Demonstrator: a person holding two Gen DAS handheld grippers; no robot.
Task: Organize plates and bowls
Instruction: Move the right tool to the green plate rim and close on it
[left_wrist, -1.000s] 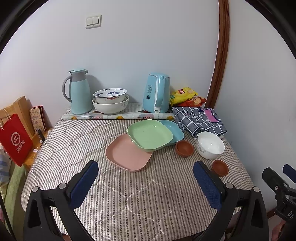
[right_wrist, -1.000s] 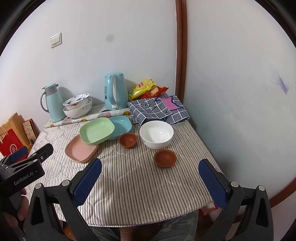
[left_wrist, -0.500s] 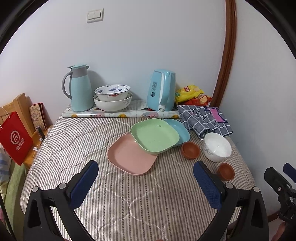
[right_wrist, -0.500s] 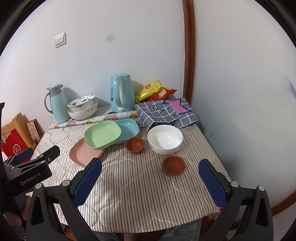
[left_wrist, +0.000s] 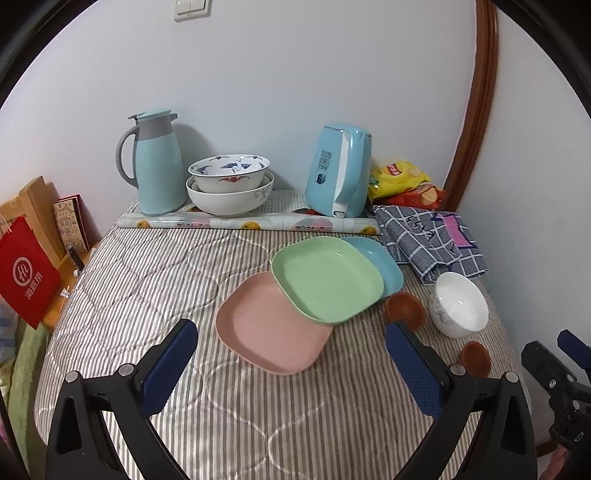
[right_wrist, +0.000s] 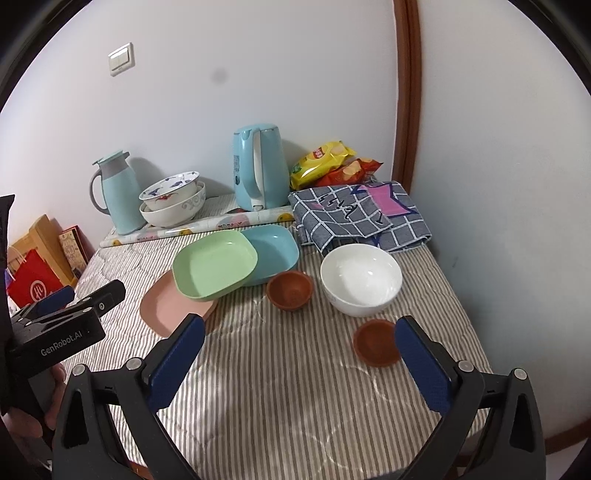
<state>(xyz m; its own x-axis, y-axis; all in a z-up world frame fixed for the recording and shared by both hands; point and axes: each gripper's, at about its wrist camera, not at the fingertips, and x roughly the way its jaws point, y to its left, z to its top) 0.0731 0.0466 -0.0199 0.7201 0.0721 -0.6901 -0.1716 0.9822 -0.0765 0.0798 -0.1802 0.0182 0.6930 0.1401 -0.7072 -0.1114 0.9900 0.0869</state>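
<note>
Nothing sorted yet: your left gripper (left_wrist: 291, 350) and right gripper (right_wrist: 299, 349) both hover with jaws released and empty. Plates (left_wrist: 325, 280) overlap loosely mid-surface (left_wrist: 147, 280); white bowl (right_wrist: 360, 278) and two brown bowls (right_wrist: 290, 288) sit scattered to their right.

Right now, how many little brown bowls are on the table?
2. One small brown bowl sits between the blue plate and the white bowl; the other brown bowl sits nearer the table's front edge. None seems hidden.
</note>
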